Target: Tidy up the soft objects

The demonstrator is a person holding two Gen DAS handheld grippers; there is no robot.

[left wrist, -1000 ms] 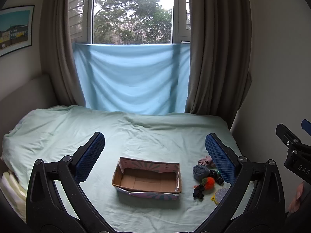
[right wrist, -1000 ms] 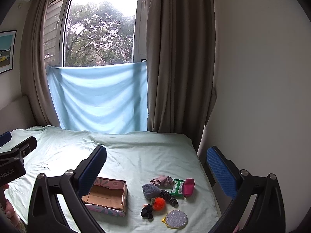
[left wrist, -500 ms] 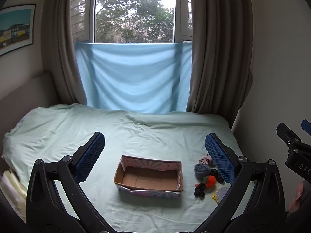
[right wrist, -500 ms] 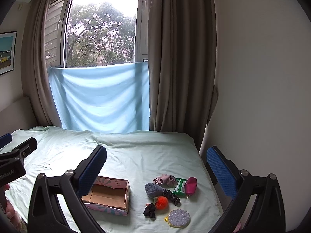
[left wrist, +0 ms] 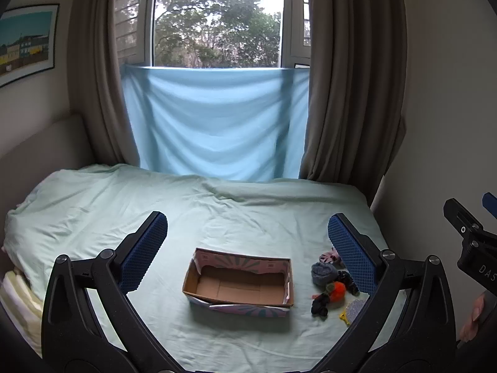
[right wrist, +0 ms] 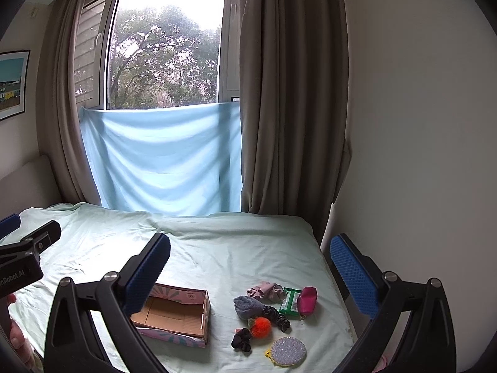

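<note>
We count one cardboard box, open at the top and bare inside, lying on the pale green bed sheet. To its right sits a loose cluster of small things, well apart from the box. From the right wrist view we count them: one pink scrunchie, one grey-blue knit piece, one orange pom-pom, two black scrunchies, one beside the pom-pom and one behind it, one round glittery pad with a yellow edge, one green packet and one magenta pouch leaning on the packet. That makes eight items in the cluster, several touching each other.

We hold two grippers above the bed. The left gripper has its two blue-padded fingers spread wide, with nothing between them; the box shows in the gap. The right gripper is likewise spread wide and holds nothing, and the cluster lies below its gap.

Behind the bed we see one window, one light blue cloth hung across its lower part, two brown curtains, and one framed picture on the left wall.
</note>
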